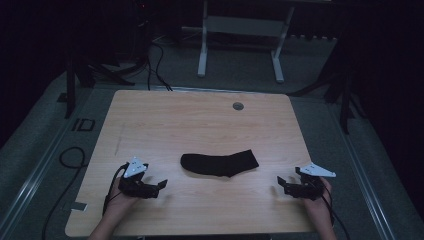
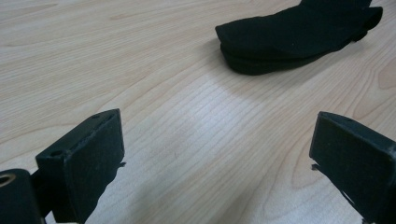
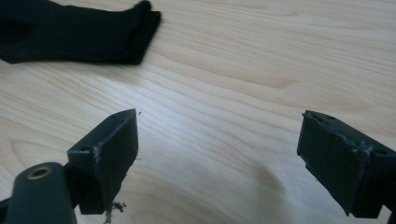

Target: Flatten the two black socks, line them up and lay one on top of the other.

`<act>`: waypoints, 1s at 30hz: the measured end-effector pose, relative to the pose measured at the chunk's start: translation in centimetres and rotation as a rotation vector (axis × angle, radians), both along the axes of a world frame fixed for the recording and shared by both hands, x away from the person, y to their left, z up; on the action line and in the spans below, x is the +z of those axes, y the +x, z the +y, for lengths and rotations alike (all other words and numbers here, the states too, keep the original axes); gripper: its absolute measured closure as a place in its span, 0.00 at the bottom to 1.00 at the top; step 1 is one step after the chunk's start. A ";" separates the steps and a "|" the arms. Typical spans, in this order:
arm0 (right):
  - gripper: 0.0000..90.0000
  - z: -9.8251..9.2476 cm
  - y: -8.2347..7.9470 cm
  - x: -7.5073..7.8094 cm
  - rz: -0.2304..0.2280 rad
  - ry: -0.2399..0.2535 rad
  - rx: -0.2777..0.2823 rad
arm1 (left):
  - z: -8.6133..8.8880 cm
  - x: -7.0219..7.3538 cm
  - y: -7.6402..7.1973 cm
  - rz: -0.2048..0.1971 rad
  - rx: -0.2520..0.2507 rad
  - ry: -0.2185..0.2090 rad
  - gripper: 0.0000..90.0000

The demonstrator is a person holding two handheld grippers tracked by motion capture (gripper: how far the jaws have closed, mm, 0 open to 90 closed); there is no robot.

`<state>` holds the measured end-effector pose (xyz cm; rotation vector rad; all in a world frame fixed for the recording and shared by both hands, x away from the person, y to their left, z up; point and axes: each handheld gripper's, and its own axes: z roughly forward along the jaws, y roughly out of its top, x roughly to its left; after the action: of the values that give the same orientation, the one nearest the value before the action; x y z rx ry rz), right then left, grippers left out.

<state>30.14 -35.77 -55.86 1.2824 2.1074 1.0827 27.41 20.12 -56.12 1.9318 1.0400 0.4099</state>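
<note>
A black sock (image 1: 220, 164) lies flat on the pale wooden table (image 1: 200, 120), a little nearer the person's edge than the middle, its rounded toe end toward the left and its open cuff toward the right. On either side of it sits a gripper, each held low over the wood in a hand that comes in from the near edge. The left gripper (image 1: 161, 184) is just off the toe end of the sock, pointing across toward it, with its jaws spread wide and nothing between them; from the left gripper view (image 2: 217, 154) bare wood grain shows between the two black jaws, and the sock (image 2: 299, 37) lies ahead and to the right, apart from them, looking like two layers stacked one on the other. The right gripper (image 1: 281, 183) is off the cuff end, near the table's right edge, pointing back toward the sock, and its jaws are likewise spread with only table between them; in the right gripper view (image 3: 218, 149) the sock's cuff (image 3: 79, 32) lies ahead to the upper left, not touching either jaw. A small round grommet (image 1: 238, 106) sits in the tabletop near the far edge, well away from the sock. Beyond the table the room is dim, with a white frame (image 1: 240, 45) standing on the grey floor.
</note>
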 end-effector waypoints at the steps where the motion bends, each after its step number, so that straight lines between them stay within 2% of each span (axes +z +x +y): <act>1: 0.14 -0.4 -0.3 0.1 0.002 0.011 -0.017 | 0.3 0.0 -0.3 -0.008 0.014 -0.012 0.04; 5: 0.14 -0.7 -0.9 0.0 0.001 0.021 -0.027 | 0.6 0.0 -0.6 -0.006 0.019 -0.017 0.04; 11: 0.14 -1.4 -1.7 -0.1 0.006 0.024 -0.039 | 1.5 -0.3 -1.5 0.003 0.040 0.008 0.04; 17: 0.14 -2.3 -1.9 -0.3 0.022 0.038 -0.076 | 2.5 -0.5 -2.3 -0.001 0.059 0.000 0.04; 20: 0.14 -2.3 -2.1 -0.3 0.010 0.009 -0.085 | 2.7 -0.7 -2.8 -0.007 0.070 -0.013 0.04; 30: 0.14 -2.7 -2.2 -0.3 -0.008 0.041 -0.112 | 2.7 -0.9 -3.4 -0.022 0.071 -0.033 0.04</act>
<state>27.96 -38.47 -56.21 1.3949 1.9921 1.0857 24.03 22.85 -57.07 1.8614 1.0968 0.4496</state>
